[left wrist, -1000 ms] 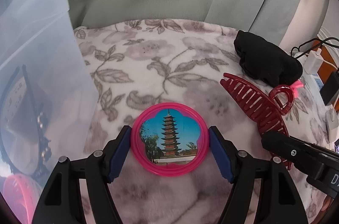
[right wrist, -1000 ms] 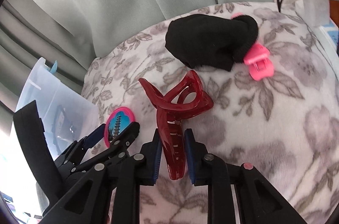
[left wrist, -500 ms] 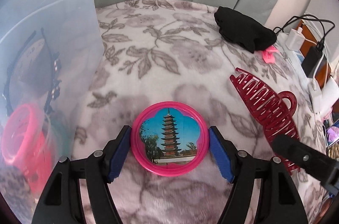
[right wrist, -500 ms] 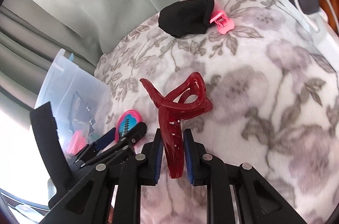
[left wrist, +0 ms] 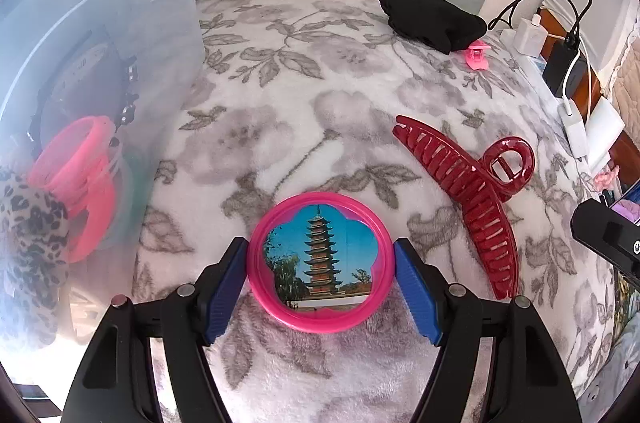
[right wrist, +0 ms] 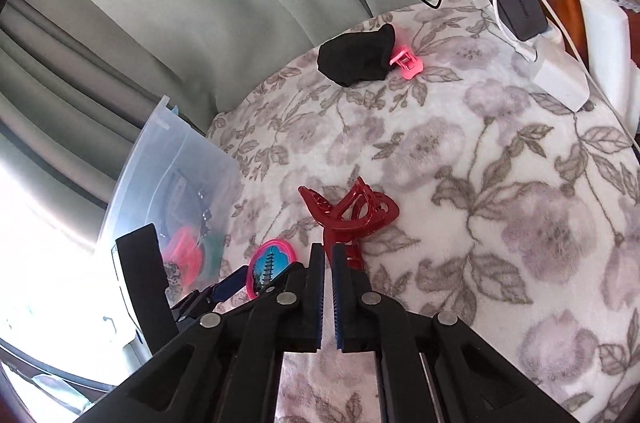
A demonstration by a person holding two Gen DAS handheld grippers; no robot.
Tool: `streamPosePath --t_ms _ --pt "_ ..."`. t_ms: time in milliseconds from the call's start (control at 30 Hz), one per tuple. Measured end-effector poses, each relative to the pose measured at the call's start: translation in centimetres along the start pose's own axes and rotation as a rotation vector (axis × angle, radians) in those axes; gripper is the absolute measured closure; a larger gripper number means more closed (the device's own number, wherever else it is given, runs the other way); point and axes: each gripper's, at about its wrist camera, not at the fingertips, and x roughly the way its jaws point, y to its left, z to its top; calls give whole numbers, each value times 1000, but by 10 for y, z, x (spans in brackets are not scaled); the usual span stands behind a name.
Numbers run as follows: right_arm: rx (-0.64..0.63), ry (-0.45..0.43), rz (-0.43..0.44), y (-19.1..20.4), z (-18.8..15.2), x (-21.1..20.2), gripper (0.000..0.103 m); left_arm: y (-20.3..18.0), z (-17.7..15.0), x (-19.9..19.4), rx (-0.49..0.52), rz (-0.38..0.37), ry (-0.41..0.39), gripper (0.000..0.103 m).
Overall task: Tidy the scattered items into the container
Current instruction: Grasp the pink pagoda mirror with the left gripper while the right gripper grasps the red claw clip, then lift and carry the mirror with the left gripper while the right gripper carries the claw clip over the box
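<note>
My left gripper is shut on a round pink mirror with a pagoda picture, held above the floral blanket beside the clear container. A dark red hair claw lies on the blanket to the mirror's right. In the right wrist view the red hair claw sits just beyond my right gripper, whose blue pads are nearly together with nothing between them. The mirror and container show at lower left there. A black sock and a small pink clip lie at the far edge.
The container holds pink bangles, a black hairband and a leopard-print item. Chargers and cables crowd the blanket's right edge. Green curtains hang behind. The floral blanket stretches out to the right of the claw.
Both grippers have pulled up and back from the blanket. The left one kept the mirror. The red claw is out of the right gripper's fingers, which have shut, and lies on the blanket.
</note>
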Motion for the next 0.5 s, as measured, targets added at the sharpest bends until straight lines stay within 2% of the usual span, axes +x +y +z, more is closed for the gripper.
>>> streamPosePath --t_ms 233,333,367,500 --pt "-12 -20 0 2 -4 -15 101 2 -1 -8 -1 -9 -17 29" --pt "-26 -9 -8 6 -6 -11 101 3 -1 -10 1 -10 -25 29" --pt "-33 -4 -21 6 -6 -8 97 3 0 -11 2 -11 -28 29" --pt "-50 24 -49 6 -7 5 97 4 0 -15 5 -13 -39 29"
